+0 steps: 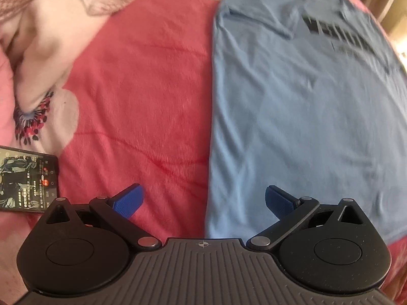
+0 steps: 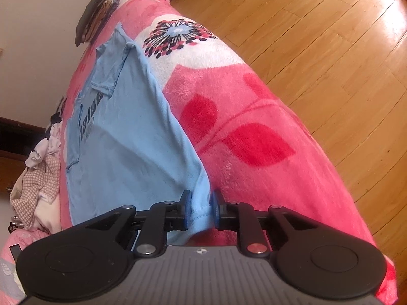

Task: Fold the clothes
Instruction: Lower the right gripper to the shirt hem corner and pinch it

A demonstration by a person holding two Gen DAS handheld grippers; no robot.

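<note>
A light blue T-shirt (image 1: pixel 305 114) with dark lettering lies flat on a pink flowered blanket (image 1: pixel 140 89), its sleeves folded in. My left gripper (image 1: pixel 203 195) hovers open and wide over the shirt's left edge near the hem, with one blue pad on each side of that edge and nothing between them. In the right wrist view the shirt (image 2: pixel 127 139) runs along the bed. Its near hem corner sits between the narrow-set pads of my right gripper (image 2: pixel 201 203). The fabric there still looks flat, not pinched.
A lit phone (image 1: pixel 25 180) lies on the blanket at the left. Loose pink and white clothes (image 1: pixel 51 12) are heaped at the far left. A folded stack (image 2: pixel 94 17) sits at the bed's far end. The bed edge drops to a wooden floor (image 2: pixel 330 38).
</note>
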